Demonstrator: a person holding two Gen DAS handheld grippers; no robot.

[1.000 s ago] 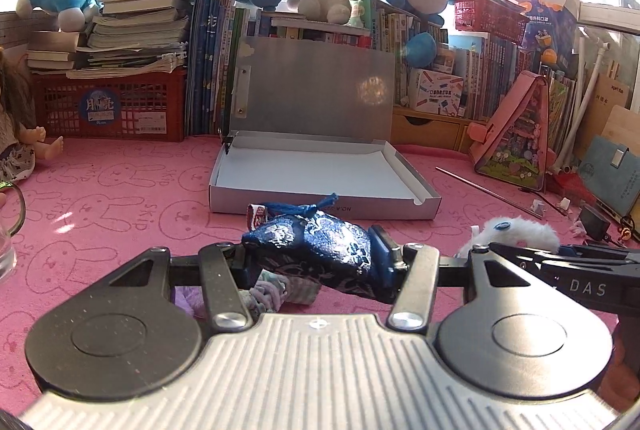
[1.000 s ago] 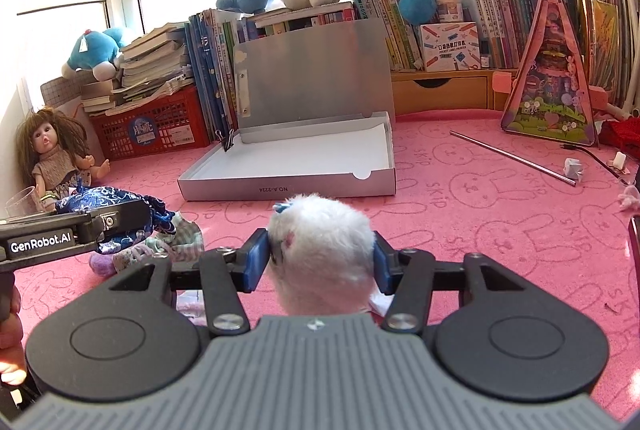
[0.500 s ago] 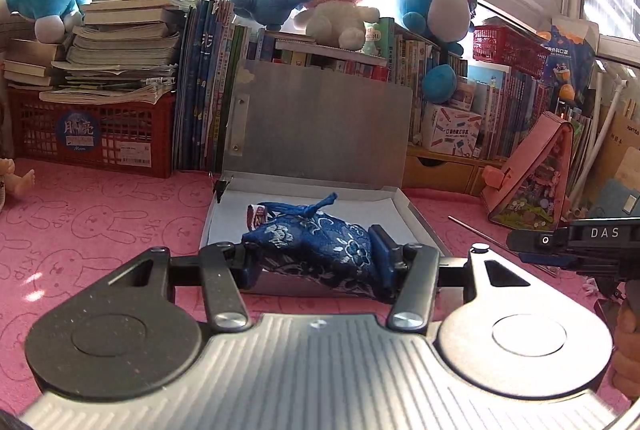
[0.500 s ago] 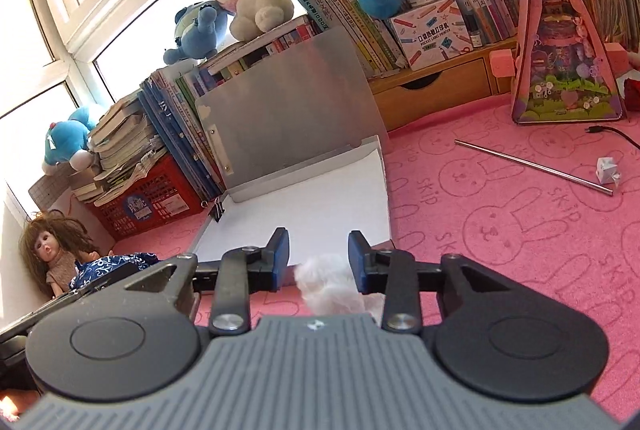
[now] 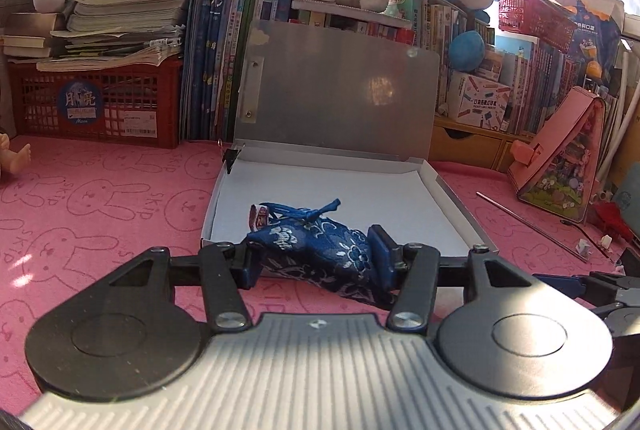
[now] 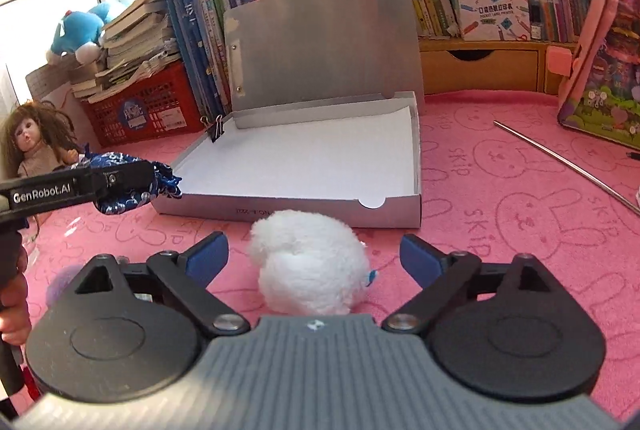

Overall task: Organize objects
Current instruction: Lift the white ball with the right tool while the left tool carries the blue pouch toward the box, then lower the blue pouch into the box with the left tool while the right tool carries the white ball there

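An open grey box (image 6: 304,165) lay empty. Just before its front wall, the right gripper (image 6: 314,258), jaws just spread, flanked a white plush (image 6: 312,262). The left gripper (image 5: 314,258) clamped a blue pouch (image 5: 316,250) over the box's front edge.

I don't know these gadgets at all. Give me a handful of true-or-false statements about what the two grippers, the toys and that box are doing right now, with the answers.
1. The left gripper is shut on the blue pouch. True.
2. The white fluffy toy lies inside the open box. False: it sits on the pink mat, in front of the box.
3. The right gripper has its jaws wide, clear of the fluffy toy. True; they have just been opening.
4. The box lid is closed. False: it stands up against the books.
5. A doll is beside the red crate. True.
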